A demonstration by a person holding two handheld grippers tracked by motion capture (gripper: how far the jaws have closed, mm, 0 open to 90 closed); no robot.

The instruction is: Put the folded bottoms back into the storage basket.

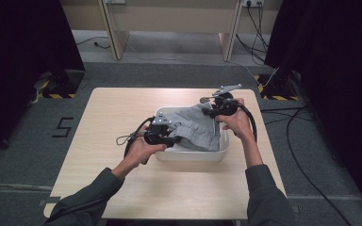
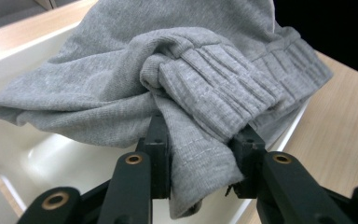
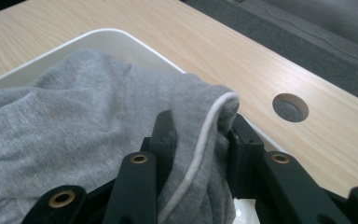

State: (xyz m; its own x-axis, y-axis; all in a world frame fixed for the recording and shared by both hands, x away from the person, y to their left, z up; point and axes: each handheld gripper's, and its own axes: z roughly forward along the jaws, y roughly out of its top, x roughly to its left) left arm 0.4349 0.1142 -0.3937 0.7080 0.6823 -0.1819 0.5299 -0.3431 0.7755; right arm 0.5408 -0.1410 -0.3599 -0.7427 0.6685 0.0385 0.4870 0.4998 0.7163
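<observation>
Both grippers' fingers clamp the grey garment (image 1: 195,127) over the white tub (image 1: 195,155); lift your left gripper (image 1: 169,136) and right gripper (image 1: 212,111) evenly so neither slips.

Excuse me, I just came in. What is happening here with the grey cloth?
A person holds a grey garment over a white tub on a wooden table. The left gripper is shut on its ribbed edge, the right gripper on a white-trimmed fold. Most of the garment lies in the tub.
</observation>
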